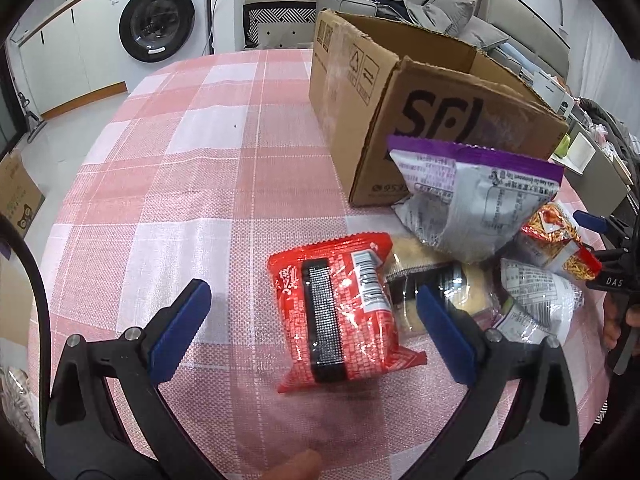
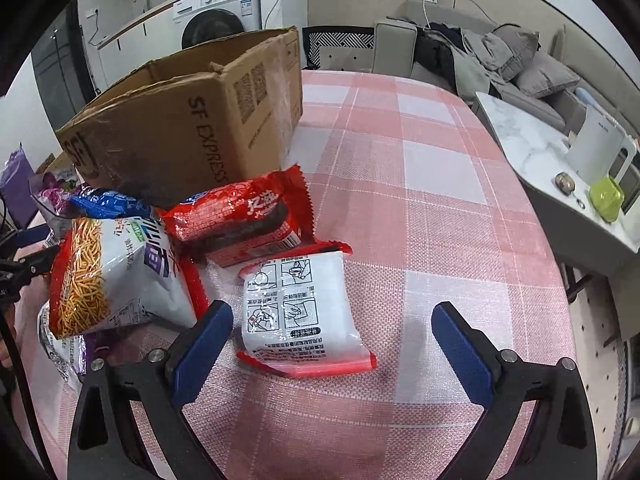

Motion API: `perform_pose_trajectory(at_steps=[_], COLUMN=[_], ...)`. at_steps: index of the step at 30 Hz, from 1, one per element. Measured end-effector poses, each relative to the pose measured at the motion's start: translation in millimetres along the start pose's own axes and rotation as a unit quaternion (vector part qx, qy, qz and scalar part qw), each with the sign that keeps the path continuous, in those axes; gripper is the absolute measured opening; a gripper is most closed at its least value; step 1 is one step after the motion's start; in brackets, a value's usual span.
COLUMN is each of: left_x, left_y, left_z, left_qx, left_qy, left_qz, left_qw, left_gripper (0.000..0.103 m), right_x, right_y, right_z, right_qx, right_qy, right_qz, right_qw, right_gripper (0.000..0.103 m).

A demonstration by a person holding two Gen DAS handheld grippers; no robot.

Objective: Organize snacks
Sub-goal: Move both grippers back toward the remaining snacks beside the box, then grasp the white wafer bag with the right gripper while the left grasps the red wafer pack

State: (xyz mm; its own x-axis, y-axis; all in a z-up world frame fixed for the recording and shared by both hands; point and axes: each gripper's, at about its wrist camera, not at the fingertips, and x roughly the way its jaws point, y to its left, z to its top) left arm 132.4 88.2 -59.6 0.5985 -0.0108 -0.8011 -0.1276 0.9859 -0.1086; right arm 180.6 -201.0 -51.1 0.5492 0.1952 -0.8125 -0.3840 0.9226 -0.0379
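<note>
Now the left gripper (image 1: 316,332) gapes wide around a red packet (image 1: 344,312); the right gripper (image 2: 332,356) spreads wide, nearing a white packet (image 2: 296,312); cardboard box (image 2: 176,128) behind.

the table (image 1: 180,184) wears a woven pink-and-white check cloth, matt and coarse-grained. the cardboard box (image 1: 436,120) at 1 o'clock is matt brown paperboard, scuffed, with glossy tape on one side. the red snack packet (image 1: 340,312) is glossy crinkled plastic film, glinting. the left gripper (image 1: 312,336) has matt black plastic arms, blue rubbery-looking pads (image 1: 180,332) and metal rivets.
</note>
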Motion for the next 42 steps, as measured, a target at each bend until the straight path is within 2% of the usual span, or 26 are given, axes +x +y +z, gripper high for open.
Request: perform_pose_trajectory(at_steps=[2, 6, 7, 14, 16, 19, 21, 22, 24, 27, 36, 42], left_x=[4, 7, 8, 12, 11, 7, 4, 3, 1, 0, -11, -30], left_y=[3, 9, 10, 19, 19, 17, 17, 17, 14, 11, 5, 6], left_z=[1, 3, 4, 7, 7, 6, 5, 4, 3, 1, -1, 3], left_qx=[-0.004, -0.014, -0.016, -0.032, -0.031, -0.029, -0.029, -0.028, -0.019, -0.017, -0.011, -0.020], left_qy=[0.006, 0.011, 0.011, 0.017, 0.017, 0.017, 0.013, 0.012, 0.009, 0.005, -0.014, -0.046], left_qz=[-0.002, -0.007, -0.005, -0.018, -0.021, -0.027, -0.038, -0.049, -0.057, -0.064, -0.061, -0.062], left_qw=[1.0000, 0.9998, 0.9998, 0.9992, 0.9992, 0.9991, 0.9988, 0.9983, 0.9982, 0.9978, 0.9980, 0.9968], left_gripper=[0.102, 0.102, 0.102, 0.100, 0.097, 0.084, 0.069, 0.067, 0.050, 0.042, 0.041, 0.040], right_x=[-1, -1, 0, -4, -6, -9, -11, -13, -15, -18, -26, -35], right_y=[3, 7, 7, 6, 7, 7, 6, 7, 6, 5, 6, 3], right_z=[-1, -1, -1, 0, 0, 0, 1, -1, -1, -1, -2, 0], right_qx=[-0.011, -0.020, -0.021, -0.022, -0.027, -0.031, -0.030, -0.029, -0.027, -0.026, -0.025, -0.018], right_qy=[-0.004, -0.002, 0.000, -0.007, -0.012, -0.021, -0.027, -0.029, -0.035, -0.040, -0.054, -0.069], right_qz=[0.004, 0.027, 0.029, 0.041, 0.041, 0.039, 0.038, 0.037, 0.035, 0.031, 0.035, 0.043], right_qw=[1.000, 0.999, 0.999, 0.999, 0.999, 0.999, 0.998, 0.998, 0.998, 0.998, 0.998, 0.997], right_gripper=[0.083, 0.068, 0.061, 0.050, 0.049, 0.048, 0.048, 0.048, 0.048, 0.048, 0.048, 0.048])
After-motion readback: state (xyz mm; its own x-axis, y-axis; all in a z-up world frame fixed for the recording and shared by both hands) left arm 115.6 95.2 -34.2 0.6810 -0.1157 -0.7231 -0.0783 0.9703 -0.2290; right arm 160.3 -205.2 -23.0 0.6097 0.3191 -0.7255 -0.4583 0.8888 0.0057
